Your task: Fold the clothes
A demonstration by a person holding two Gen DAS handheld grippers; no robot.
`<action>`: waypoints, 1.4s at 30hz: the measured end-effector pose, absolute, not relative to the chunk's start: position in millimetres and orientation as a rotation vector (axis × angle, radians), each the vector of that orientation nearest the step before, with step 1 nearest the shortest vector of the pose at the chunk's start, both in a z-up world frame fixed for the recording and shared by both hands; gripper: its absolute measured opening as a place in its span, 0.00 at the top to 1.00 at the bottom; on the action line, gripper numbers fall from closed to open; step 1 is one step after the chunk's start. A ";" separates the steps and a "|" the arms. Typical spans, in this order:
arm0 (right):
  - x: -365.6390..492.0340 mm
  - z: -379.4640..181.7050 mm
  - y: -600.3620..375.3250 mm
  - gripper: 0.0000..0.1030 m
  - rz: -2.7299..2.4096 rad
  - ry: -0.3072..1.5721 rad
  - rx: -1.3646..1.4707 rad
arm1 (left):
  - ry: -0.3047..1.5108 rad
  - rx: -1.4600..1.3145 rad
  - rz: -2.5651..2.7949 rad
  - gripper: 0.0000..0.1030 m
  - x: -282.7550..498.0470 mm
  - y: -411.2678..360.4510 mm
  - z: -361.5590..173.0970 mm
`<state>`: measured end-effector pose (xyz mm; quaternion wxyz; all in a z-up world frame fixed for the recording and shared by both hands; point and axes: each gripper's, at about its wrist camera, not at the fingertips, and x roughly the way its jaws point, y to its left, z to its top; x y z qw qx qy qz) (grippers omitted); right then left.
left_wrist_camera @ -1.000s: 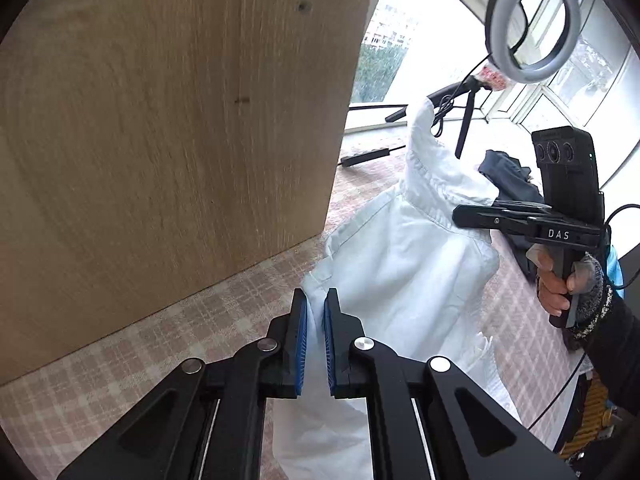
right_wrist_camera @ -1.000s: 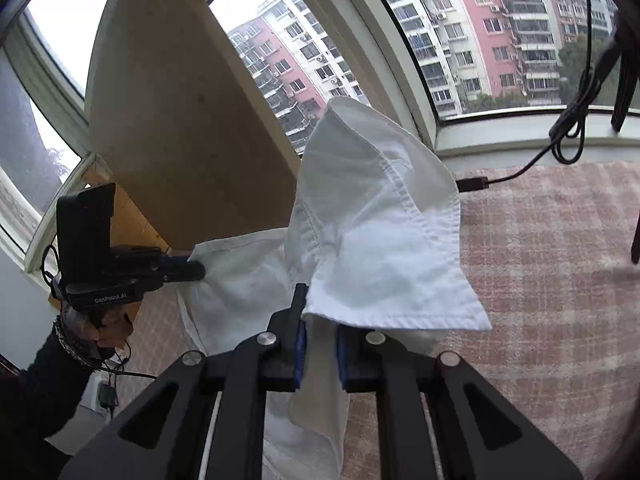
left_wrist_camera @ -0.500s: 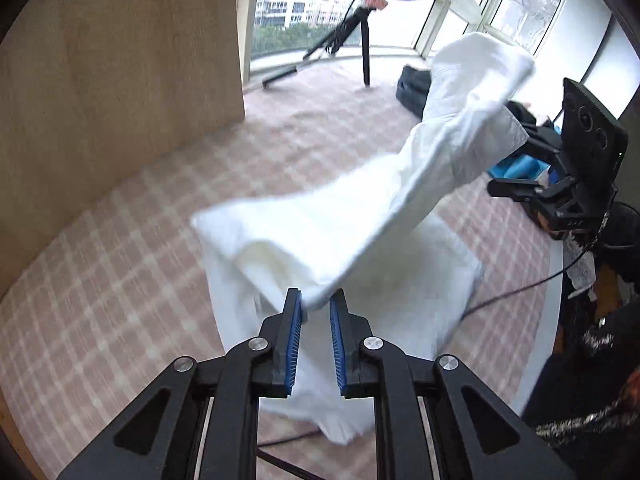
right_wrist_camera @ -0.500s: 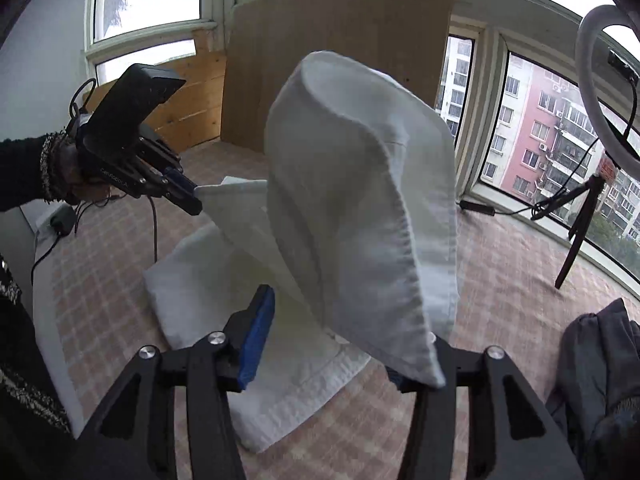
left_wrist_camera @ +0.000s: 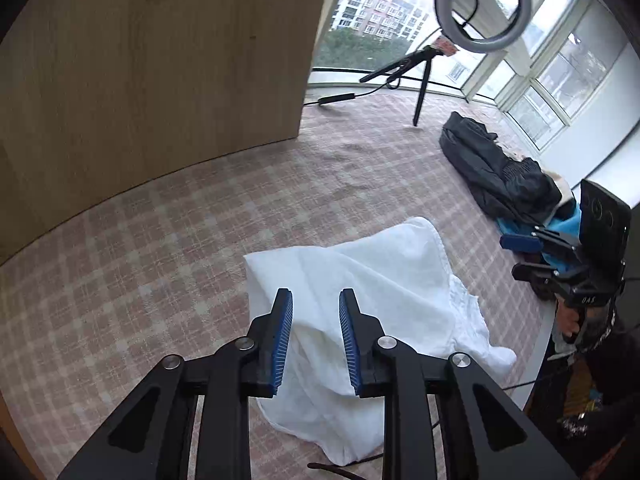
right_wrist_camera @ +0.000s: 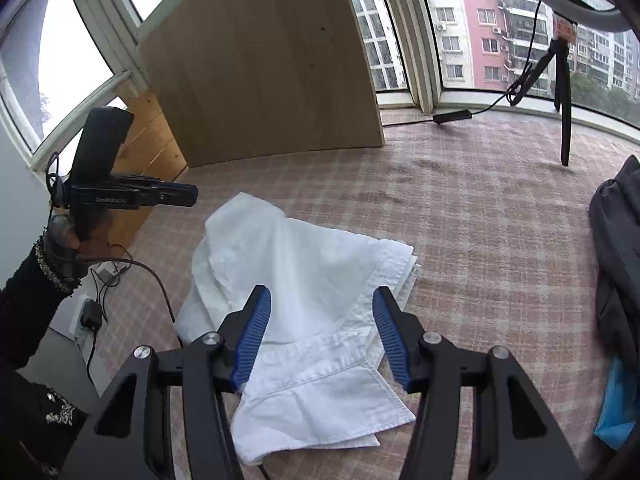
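A white shirt (left_wrist_camera: 372,292) lies loosely folded and rumpled on the pink checked tablecloth (left_wrist_camera: 168,248); it also shows in the right wrist view (right_wrist_camera: 296,280), collar end toward me. My left gripper (left_wrist_camera: 315,300) is open and empty, hovering just above the shirt's near edge. My right gripper (right_wrist_camera: 322,300) is open wide and empty above the shirt's collar end. Each gripper shows in the other's view: the right one (left_wrist_camera: 520,256) held at the table's right side, the left one (right_wrist_camera: 188,196) held above the shirt's left end.
A wooden board (left_wrist_camera: 152,60) stands at the back left. A ring light (left_wrist_camera: 484,4) on a tripod (left_wrist_camera: 420,92) stands at the far side. Dark clothes (left_wrist_camera: 500,172) and a blue garment (right_wrist_camera: 618,408) lie at the right. Cables run off the table's left edge (right_wrist_camera: 120,276).
Both grippers let go of the shirt and opened. The shirt, held up in the air before, dropped and now lies folded over on the table. Both grippers drew back above it.
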<state>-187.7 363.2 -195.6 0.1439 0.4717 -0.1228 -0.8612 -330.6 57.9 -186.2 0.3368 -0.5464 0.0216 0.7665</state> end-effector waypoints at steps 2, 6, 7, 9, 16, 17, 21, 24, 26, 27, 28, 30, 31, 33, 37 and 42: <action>-214.0 -215.4 372.0 0.49 -2.466 -0.454 1.455 | -0.052 -1.507 1.967 0.72 -353.0 52.2 -196.5; -253.4 -245.0 399.5 0.49 -2.391 -0.723 1.579 | -0.122 -1.625 1.901 0.68 -372.9 52.2 -219.5; -260.7 -251.7 406.4 0.49 -2.353 -0.792 1.601 | -0.136 -1.653 1.884 0.68 -377.4 52.5 -225.3; -271.7 -260.4 410.9 0.50 -2.308 -0.834 1.643 | -0.153 -1.693 1.851 0.68 -382.9 54.5 -234.2; -282.9 -269.5 405.4 0.77 -2.274 -0.790 1.752 | -0.103 -1.687 1.822 0.83 -375.5 67.9 -240.4; -281.9 -270.3 406.9 0.80 -2.267 -0.810 1.744 | -0.089 -1.681 1.829 0.95 -373.8 68.9 -240.0; -274.9 -264.1 412.4 0.91 -2.284 -0.863 1.671 | -0.100 -1.618 1.879 0.98 -362.0 56.6 -229.4; -272.1 -255.6 410.1 0.93 -2.341 -0.818 1.621 | -0.100 -1.557 1.962 0.99 -340.5 40.3 -217.2; -274.6 -261.5 409.3 0.93 -2.389 -0.784 1.634 | -0.130 -1.542 2.017 1.00 -326.9 26.2 -220.6; -278.4 -271.8 410.4 0.93 -2.402 -0.780 1.676 | -0.155 -1.563 2.037 1.00 -323.2 18.8 -228.6; -282.1 -281.3 412.8 0.93 -2.393 -0.806 1.695 | -0.194 -1.596 2.021 1.00 -322.5 11.9 -240.9; -286.5 -285.4 416.6 0.93 -2.372 -0.856 1.691 | -0.207 -1.661 2.034 1.00 -325.4 1.7 -255.8; -287.3 -280.6 416.9 0.92 -2.382 -0.840 1.687 | -0.185 -1.660 2.041 1.00 -326.8 -0.5 -255.5; -286.9 -265.7 417.8 0.89 -2.437 -0.766 1.679 | -0.153 -1.606 2.063 1.00 -330.0 -0.4 -239.7; -272.4 -231.8 415.8 0.88 -2.516 -0.584 1.652 | -0.023 -1.481 2.085 0.99 -331.6 24.0 -202.0; -242.6 -240.0 404.3 0.59 -2.373 -0.557 1.721 | 0.107 -1.390 1.954 0.86 -320.8 77.2 -190.0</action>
